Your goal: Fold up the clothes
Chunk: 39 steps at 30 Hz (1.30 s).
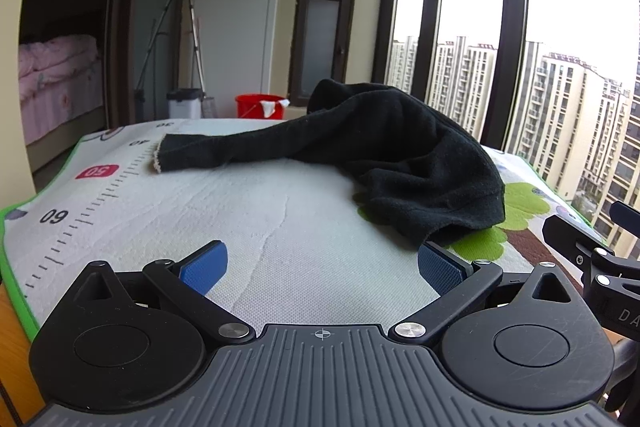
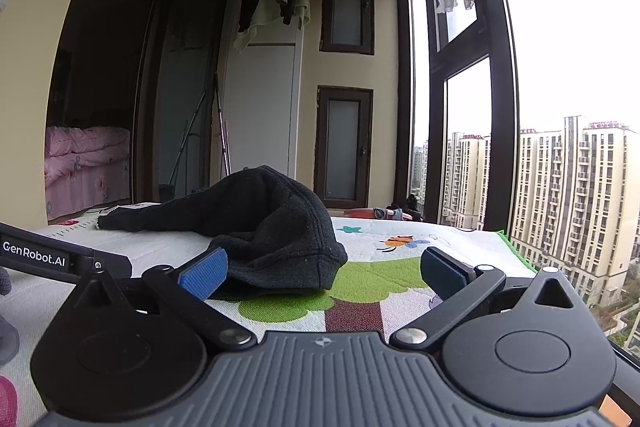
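Both claws are spread wide and hold nothing. The black top [image 1: 400, 155] lies bunched up just ahead of the left claw [image 1: 320, 271] and the right claw [image 2: 324, 273]. Folding has not begun, I think; next they must pinch its near edge and spread it flat.

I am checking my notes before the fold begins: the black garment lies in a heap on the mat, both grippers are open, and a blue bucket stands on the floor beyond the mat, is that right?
Nearly, but the bucket is red, not blue, as the left wrist view shows. The black garment does lie heaped on the mat, and the left gripper and right gripper are both open.
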Each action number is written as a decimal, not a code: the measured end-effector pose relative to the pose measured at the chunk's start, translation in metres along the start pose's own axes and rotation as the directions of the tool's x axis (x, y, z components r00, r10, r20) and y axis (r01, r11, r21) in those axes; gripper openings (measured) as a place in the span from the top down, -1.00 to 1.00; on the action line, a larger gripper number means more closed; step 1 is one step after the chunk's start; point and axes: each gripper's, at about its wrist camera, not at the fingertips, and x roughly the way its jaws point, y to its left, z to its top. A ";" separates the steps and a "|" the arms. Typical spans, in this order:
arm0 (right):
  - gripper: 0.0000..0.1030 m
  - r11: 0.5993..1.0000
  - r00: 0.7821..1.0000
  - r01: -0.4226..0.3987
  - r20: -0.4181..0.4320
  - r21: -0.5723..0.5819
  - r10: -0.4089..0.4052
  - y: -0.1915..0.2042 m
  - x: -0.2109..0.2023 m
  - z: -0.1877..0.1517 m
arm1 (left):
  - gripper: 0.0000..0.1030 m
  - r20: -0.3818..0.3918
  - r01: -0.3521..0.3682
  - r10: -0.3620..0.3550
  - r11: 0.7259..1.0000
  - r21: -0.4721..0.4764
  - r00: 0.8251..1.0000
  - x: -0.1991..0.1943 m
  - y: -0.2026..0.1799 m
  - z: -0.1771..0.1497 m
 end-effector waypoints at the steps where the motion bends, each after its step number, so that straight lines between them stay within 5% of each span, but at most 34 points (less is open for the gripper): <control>1: -1.00 1.000 1.000 0.000 0.000 -0.001 0.000 0.000 0.000 0.000 | -1.00 0.000 0.000 0.000 1.000 0.000 1.000 0.000 0.000 0.000; 39: -1.00 1.000 1.000 0.001 -0.011 -0.007 -0.001 0.002 0.002 -0.001 | -1.00 0.015 0.003 -0.003 1.000 -0.013 1.000 0.000 0.001 0.000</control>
